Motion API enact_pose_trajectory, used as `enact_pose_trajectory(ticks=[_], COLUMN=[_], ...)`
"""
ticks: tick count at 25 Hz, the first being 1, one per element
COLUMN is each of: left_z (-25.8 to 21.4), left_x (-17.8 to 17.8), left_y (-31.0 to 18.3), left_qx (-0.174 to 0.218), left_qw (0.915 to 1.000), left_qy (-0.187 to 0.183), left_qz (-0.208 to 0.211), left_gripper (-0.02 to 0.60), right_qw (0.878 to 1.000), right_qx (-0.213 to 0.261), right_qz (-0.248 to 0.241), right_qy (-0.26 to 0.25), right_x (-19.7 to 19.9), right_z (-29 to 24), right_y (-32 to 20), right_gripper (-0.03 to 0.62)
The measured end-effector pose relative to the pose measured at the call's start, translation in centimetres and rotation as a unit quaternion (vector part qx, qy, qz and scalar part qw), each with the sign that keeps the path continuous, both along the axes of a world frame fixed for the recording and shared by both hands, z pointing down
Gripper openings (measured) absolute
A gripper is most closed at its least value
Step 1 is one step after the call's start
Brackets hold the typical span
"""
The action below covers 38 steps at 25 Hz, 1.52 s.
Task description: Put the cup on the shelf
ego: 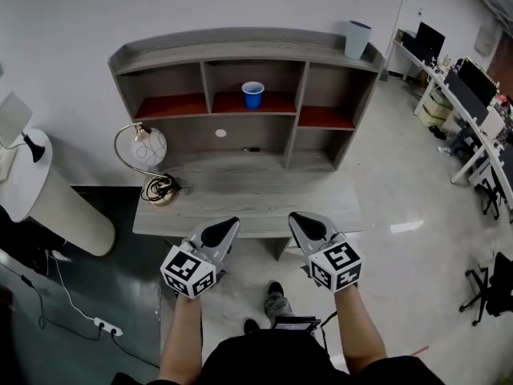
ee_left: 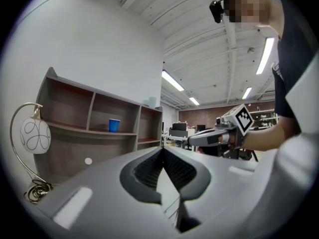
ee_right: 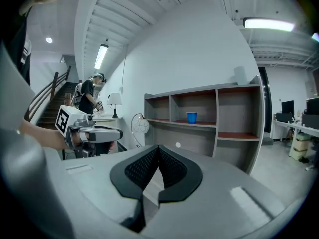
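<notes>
A blue cup [ego: 252,95] stands upright in the middle compartment of the grey wooden shelf [ego: 240,50], on its red board. The same blue cup [ee_left: 114,125] shows small in the left gripper view, and the blue cup [ee_right: 192,117] shows in the right gripper view too. Both grippers hang side by side over the desk's near edge, well short of the shelf. My left gripper [ego: 226,229] is shut with nothing in it. Beside it my right gripper [ego: 300,224] is shut and empty as well. Their jaws meet in both gripper views.
A grey desk [ego: 248,203] carries the shelf. A curved lamp with a white globe [ego: 149,147] stands at its left end. A pale bin [ego: 357,39] sits on the shelf's top right corner. A white round table [ego: 32,179] is at left, office desks [ego: 461,95] at right.
</notes>
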State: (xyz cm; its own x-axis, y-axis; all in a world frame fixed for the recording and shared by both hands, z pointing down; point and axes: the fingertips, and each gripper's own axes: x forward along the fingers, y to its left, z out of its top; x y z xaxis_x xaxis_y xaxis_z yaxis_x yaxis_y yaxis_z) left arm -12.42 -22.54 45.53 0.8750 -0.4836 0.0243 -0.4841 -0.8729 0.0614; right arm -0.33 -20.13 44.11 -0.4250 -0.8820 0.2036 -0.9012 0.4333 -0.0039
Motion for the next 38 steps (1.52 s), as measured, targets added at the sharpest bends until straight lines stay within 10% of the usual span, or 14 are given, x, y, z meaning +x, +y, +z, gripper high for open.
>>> enact_pose_trajectory(ticks=[38], left_z=[0.2], left_x=[6.0], left_y=[3.5], left_qx=[-0.009], left_qw=[0.9995], left_qy=[-0.03], left_qz=[0.0], left_gripper=[-0.002], right_qw=[1.0], right_qx=[0.003], right_qz=[-0.02], right_qy=[-0.008], right_x=[5.2], right_z=[-0.7], right_y=[2.9], right_gripper=[0.012])
